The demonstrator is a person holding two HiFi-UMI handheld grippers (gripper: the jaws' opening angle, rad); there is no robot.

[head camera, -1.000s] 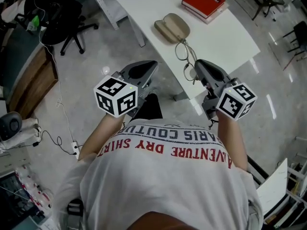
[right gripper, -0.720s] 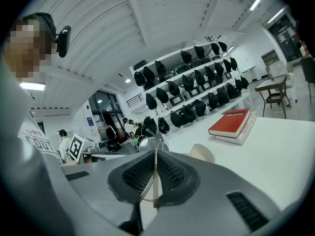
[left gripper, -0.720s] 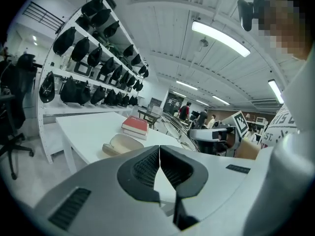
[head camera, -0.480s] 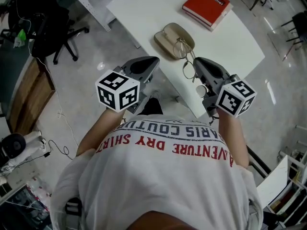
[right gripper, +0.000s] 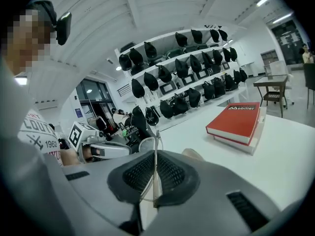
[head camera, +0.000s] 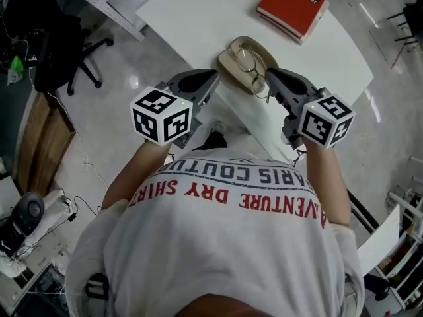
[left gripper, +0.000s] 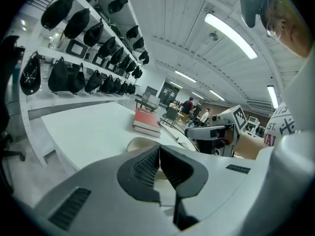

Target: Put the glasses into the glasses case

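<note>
The open beige glasses case (head camera: 236, 63) lies near the front edge of the white table (head camera: 198, 18). Thin-rimmed glasses (head camera: 250, 62) hang over the case, and my right gripper (head camera: 272, 77) is shut on their frame. In the right gripper view the wire frame (right gripper: 156, 144) runs up between the closed pads, with the case (right gripper: 193, 155) just beyond. My left gripper (head camera: 210, 78) hovers beside the case's left end, apart from it. In the left gripper view this gripper (left gripper: 159, 154) is shut on nothing, with the case (left gripper: 140, 142) ahead of it and the right gripper (left gripper: 211, 132) further right.
A red book (head camera: 293, 8) lies on a second book at the table's far right. A black office chair (head camera: 63, 48) stands on the floor to the left, with cables and equipment (head camera: 26, 216) at the lower left. Wall shelves (right gripper: 187, 82) hold several black caps.
Both grippers have moved forward over the table. The glasses, earlier hanging near the table's front edge, now hang above the open case.
</note>
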